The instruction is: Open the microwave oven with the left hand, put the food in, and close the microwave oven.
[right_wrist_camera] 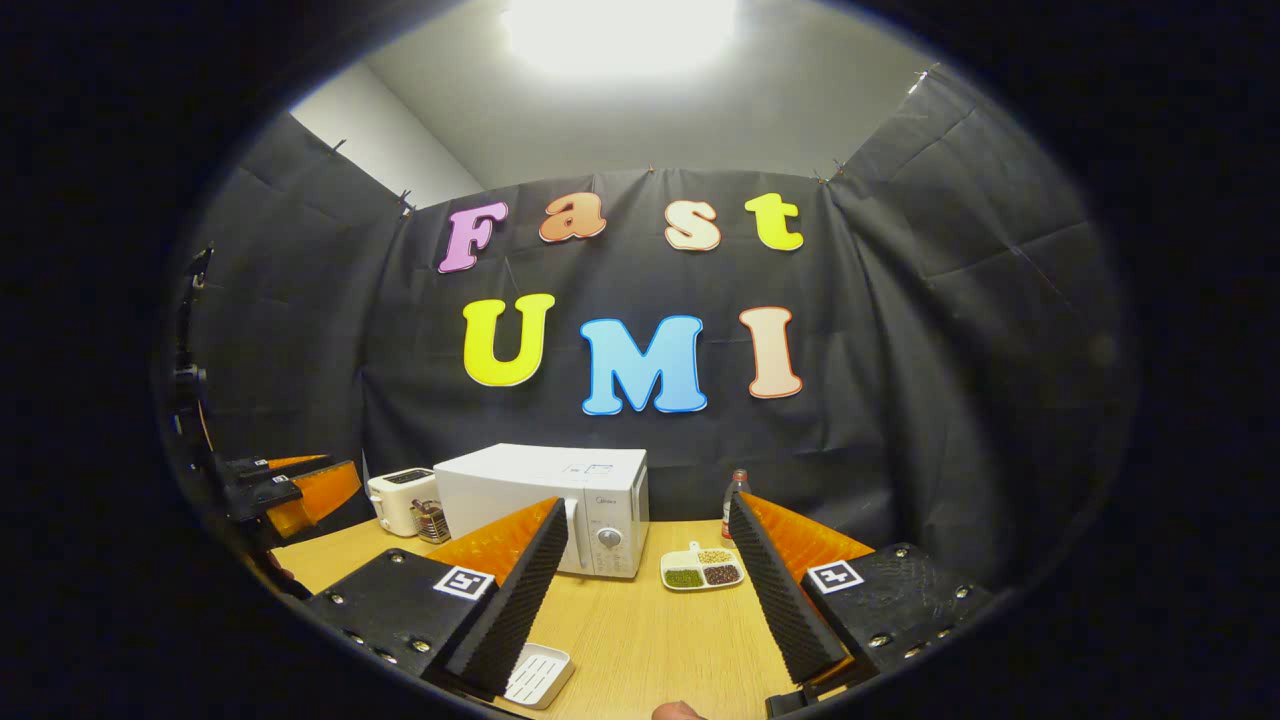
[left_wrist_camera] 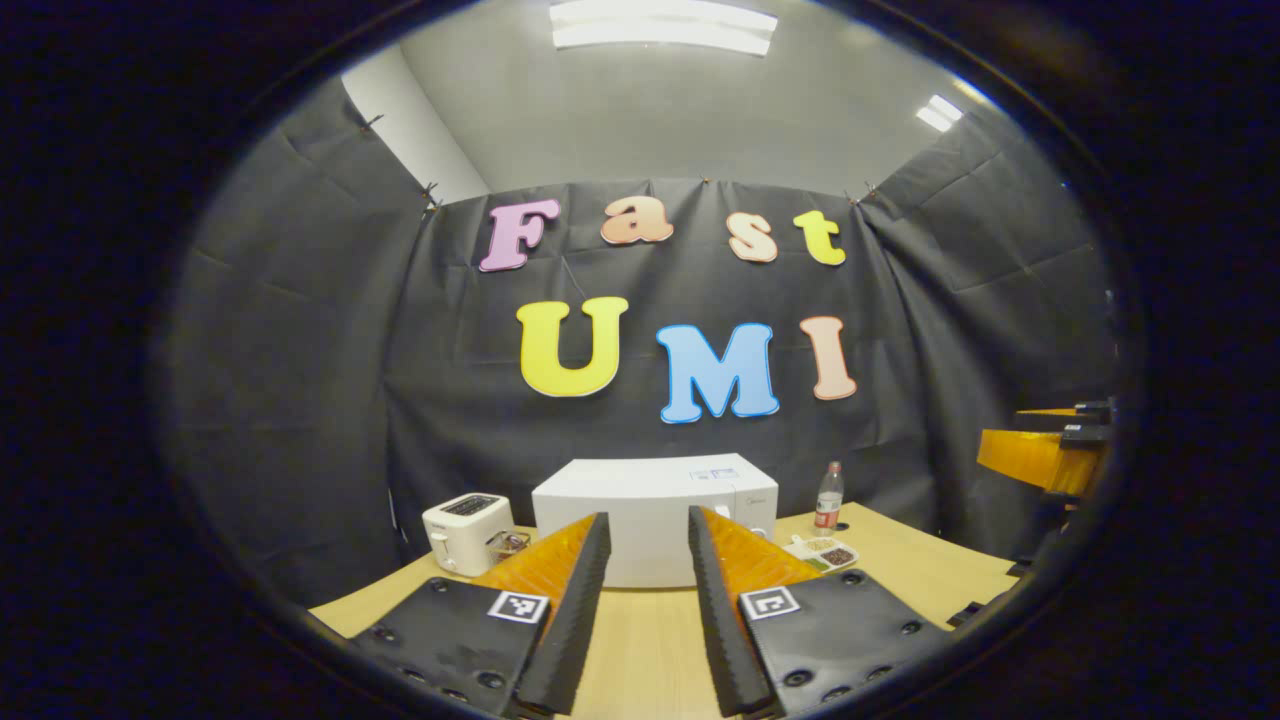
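Observation:
A white microwave oven [left_wrist_camera: 655, 518] [right_wrist_camera: 545, 505] stands at the back of the wooden table [left_wrist_camera: 640, 650], its door closed. The door handle [right_wrist_camera: 574, 535] and knobs face the front right. To its right lies a white divided plate of food [right_wrist_camera: 703, 570] [left_wrist_camera: 822, 551] holding beans and grains. My left gripper [left_wrist_camera: 648, 535] hangs open above the table, well in front of the microwave, nothing between its fingers. My right gripper [right_wrist_camera: 645, 520] is open too, wider, with the microwave's right side and the plate seen between its fingers. The left gripper [right_wrist_camera: 300, 490] also appears at the left edge of the right gripper view.
A white toaster [left_wrist_camera: 467, 532] [right_wrist_camera: 402, 500] stands left of the microwave with a small jar [left_wrist_camera: 508, 543] beside it. A bottle with a red label [left_wrist_camera: 828, 497] [right_wrist_camera: 736, 495] stands behind the plate. A small white slotted tray [right_wrist_camera: 537, 674] lies near the front edge.

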